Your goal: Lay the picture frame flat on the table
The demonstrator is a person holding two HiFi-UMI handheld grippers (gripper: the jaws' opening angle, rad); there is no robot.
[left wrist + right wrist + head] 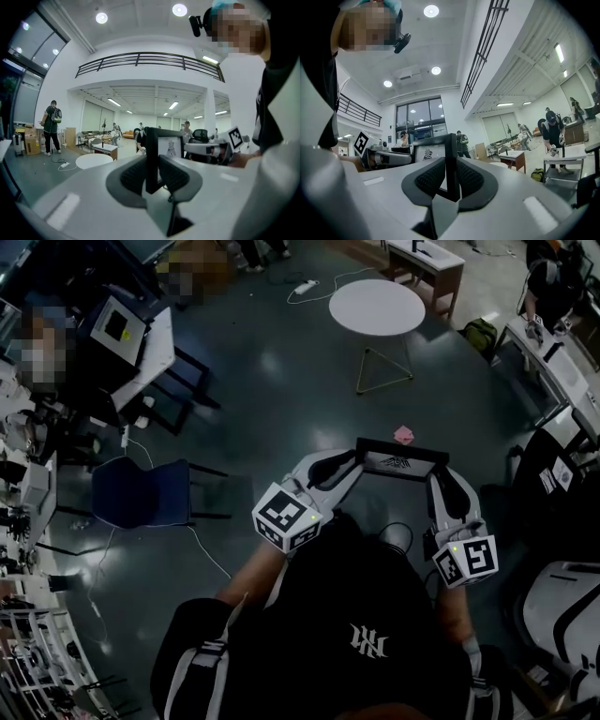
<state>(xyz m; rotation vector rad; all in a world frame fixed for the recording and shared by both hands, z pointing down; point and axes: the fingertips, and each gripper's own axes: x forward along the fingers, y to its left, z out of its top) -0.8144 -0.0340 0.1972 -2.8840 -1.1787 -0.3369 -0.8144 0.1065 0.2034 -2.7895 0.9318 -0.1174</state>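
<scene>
Overhead; opposed close-ups sharing picture frame (398,462)

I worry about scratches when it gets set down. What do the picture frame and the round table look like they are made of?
Picture frame: black matte border with flat, square edges, likely plastic or painted wood. Whether glazing covers the print cannot be told.
Round table: smooth white top with a soft sheen, probably laminate or painted board. Its wire base is thin and pale, likely metal.

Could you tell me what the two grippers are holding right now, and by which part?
A picture frame: the left gripper clamps its left side edge between its jaws, the right gripper its right side edge.
</scene>
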